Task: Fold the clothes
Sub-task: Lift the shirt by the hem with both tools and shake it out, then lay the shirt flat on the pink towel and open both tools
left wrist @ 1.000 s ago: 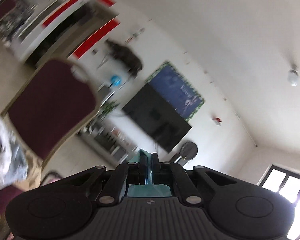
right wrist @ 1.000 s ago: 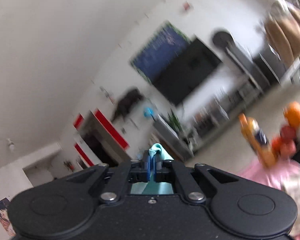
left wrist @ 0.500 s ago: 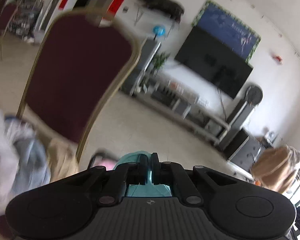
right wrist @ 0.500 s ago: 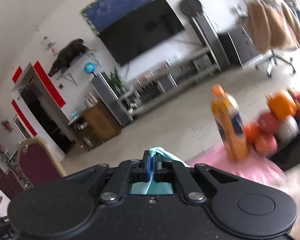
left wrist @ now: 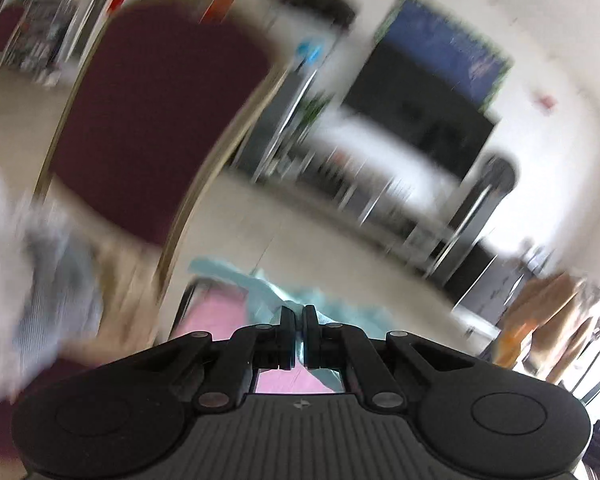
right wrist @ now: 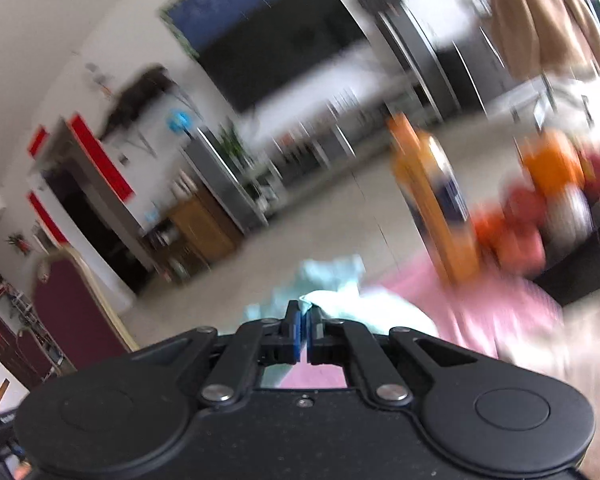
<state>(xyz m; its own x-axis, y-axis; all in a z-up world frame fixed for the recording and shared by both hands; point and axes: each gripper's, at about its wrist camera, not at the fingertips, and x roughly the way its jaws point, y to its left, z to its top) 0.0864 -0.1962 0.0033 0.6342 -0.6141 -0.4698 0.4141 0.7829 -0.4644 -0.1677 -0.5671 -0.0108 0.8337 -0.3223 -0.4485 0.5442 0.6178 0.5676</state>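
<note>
Although both views are blurred, the left gripper [left wrist: 299, 312] shows its jaws pressed together on a fold of the light teal garment [left wrist: 256, 288], which trails forward over the pink tabletop [left wrist: 208, 316]. The right gripper [right wrist: 304, 312] likewise pinches the same teal cloth [right wrist: 332, 280] above the pink surface [right wrist: 480, 304]. A maroon chair [left wrist: 152, 116] stands left; an orange bottle [right wrist: 432, 196] and fruit [right wrist: 548, 168] stand right.
</note>
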